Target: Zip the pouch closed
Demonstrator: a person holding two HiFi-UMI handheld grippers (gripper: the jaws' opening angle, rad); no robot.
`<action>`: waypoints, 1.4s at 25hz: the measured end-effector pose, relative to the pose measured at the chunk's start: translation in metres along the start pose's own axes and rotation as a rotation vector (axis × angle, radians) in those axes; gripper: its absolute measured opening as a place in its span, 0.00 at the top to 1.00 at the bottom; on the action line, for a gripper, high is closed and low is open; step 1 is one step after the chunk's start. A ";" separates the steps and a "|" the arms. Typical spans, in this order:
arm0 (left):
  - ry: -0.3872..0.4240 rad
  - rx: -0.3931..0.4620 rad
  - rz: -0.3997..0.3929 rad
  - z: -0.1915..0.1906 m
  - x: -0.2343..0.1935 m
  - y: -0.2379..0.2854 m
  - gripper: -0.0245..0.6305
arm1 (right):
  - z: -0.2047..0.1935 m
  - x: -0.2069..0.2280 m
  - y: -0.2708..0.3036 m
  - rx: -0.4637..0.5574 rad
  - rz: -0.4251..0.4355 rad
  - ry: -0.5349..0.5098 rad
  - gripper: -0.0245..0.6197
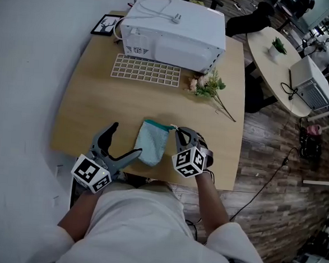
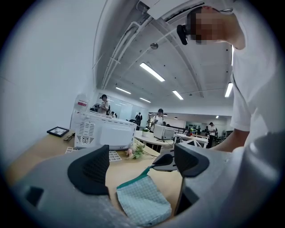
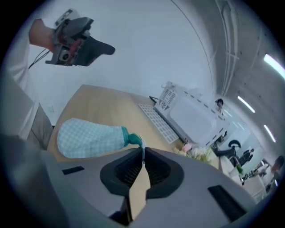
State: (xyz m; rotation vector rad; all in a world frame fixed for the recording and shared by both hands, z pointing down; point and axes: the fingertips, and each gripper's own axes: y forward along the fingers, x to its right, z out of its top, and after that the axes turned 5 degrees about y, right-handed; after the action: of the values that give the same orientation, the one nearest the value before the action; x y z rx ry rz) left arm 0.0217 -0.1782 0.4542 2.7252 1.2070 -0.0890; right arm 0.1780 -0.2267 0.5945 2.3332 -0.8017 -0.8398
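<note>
Clamping the zipper pull (image 3: 142, 145), the fingers of my right gripper (image 3: 142, 153) are clenched together on that small pale tab, at the end of the pouch's teal zipper band. The pouch (image 1: 152, 141) is pale blue check fabric. It sits near the front edge of the counter (image 1: 99, 101), between my two grippers, with the teal band on its far side.

My left gripper (image 1: 124, 143) is released: its fingers stand wide apart with the pouch's closed end between them. In the left gripper view neither pad presses the fabric. In the head view one fingertip lies at the pouch's near left corner, but I cannot confirm contact.

Farther back on the counter:
- a white microwave oven (image 1: 177, 30)
- a white grid tray (image 1: 146, 70) in front of it
- a flower sprig (image 1: 207, 85) just beside the tray
</note>
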 end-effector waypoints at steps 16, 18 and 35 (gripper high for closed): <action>0.064 0.082 -0.265 0.041 0.019 0.018 0.49 | 0.151 0.009 -0.115 0.378 -0.070 -0.258 0.93; 0.078 0.097 -0.311 0.054 0.024 0.020 0.53 | 0.160 0.012 -0.125 0.393 -0.080 -0.270 0.93; 0.088 0.035 -0.726 0.110 0.062 0.038 0.75 | 0.196 0.010 -0.179 0.443 -0.127 -0.339 0.93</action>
State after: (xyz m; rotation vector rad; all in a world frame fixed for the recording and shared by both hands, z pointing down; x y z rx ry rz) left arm 0.0932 -0.1766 0.3431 2.1876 2.1669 -0.0737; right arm 0.1103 -0.1644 0.3452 2.6861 -1.0788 -1.2412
